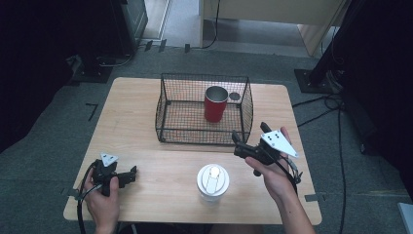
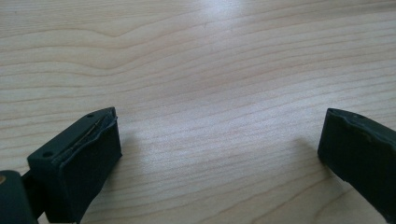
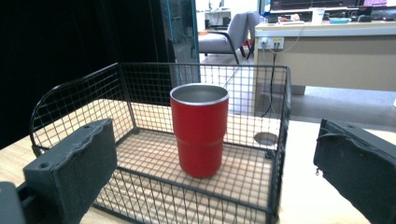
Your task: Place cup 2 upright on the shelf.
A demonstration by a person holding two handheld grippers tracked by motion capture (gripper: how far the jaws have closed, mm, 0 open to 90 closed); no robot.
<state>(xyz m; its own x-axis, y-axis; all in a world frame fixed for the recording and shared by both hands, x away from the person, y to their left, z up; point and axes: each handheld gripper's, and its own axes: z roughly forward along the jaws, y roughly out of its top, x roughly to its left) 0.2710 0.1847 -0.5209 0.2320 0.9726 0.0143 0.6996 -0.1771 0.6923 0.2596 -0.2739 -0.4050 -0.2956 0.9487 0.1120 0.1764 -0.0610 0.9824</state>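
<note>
While right gripper [image 1: 237, 142] gapes toward red cup [image 3: 199, 129], high view adds white lid [image 1: 213, 181], left gripper [image 2: 219, 154] agape.

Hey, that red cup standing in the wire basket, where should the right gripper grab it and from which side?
Probably from above. The red cup stands upright and open-mouthed inside the wire basket, whose mesh walls block a side approach while its top is open. Lower the open right gripper over the basket and pinch the cup's rim, one jaw inside and one outside, on the near side facing the gripper.
</note>
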